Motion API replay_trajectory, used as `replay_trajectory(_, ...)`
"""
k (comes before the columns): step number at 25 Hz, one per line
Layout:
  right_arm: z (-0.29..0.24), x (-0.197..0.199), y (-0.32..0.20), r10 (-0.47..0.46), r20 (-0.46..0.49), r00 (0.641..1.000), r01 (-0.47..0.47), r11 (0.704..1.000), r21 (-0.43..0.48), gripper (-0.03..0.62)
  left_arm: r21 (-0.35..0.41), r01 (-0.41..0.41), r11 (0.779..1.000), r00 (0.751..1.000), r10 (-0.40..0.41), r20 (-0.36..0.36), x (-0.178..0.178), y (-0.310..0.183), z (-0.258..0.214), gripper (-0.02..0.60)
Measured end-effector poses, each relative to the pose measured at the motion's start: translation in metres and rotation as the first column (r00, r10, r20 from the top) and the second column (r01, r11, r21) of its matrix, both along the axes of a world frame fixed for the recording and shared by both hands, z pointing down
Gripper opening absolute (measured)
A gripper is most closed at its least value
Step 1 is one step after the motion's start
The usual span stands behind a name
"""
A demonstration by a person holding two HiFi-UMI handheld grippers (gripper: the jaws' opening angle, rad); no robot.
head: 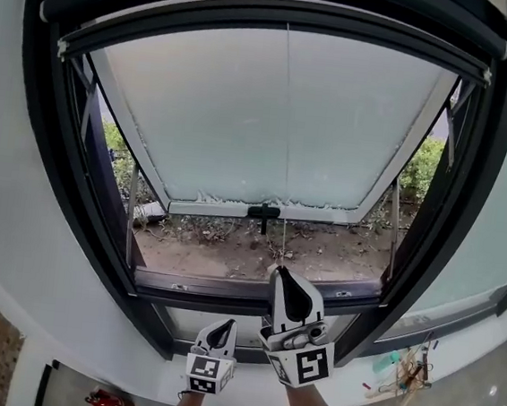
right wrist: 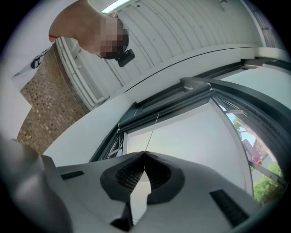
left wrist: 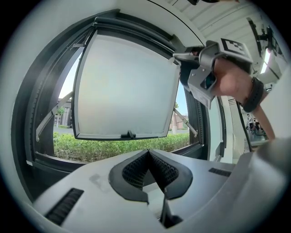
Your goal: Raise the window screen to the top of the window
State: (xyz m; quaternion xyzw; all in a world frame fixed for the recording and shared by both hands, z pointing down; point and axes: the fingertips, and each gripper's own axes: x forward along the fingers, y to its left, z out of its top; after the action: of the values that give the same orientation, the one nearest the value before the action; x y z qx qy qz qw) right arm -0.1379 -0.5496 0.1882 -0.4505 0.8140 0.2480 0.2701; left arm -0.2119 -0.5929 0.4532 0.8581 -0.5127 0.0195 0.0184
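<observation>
Left gripper (head: 221,323), jaws closed on nothing, is idling nearest. Right gripper (head: 280,273) is pinching the thin cord (head: 284,156) in closed jaws. Screen (right wrist: 173,105) is apparently sitting rolled near the frame top. Likely risk: the cord slipping free, leaving the roller snapping upward uncontrolled.

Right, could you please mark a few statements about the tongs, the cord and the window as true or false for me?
The right tongs are shut on a thin cord. True.
The left tongs also hold the cord. False: they are shut on nothing.
The frosted pane is swung outward. True.
In the head view the right tongs sit lower than the left tongs. False: they sit higher.
</observation>
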Motion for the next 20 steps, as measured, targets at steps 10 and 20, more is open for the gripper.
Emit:
replay_trajectory(10, -0.002, -0.001, 0.008, -0.028, -0.044, 0.999, 0.027, 0.999, -0.024, 0.0, 0.008, -0.017, 1.0, 1.0, 0.016, 0.005, 0.008, -0.006, -0.002, 0.002)
replay_trajectory(20, 0.19, 0.023, -0.051, 0.023, -0.131, 0.991, -0.097, 0.802, -0.589, 0.0, 0.021, 0.015, 1.0, 0.997, -0.014, -0.072, 0.002, -0.008, -0.014, 0.002)
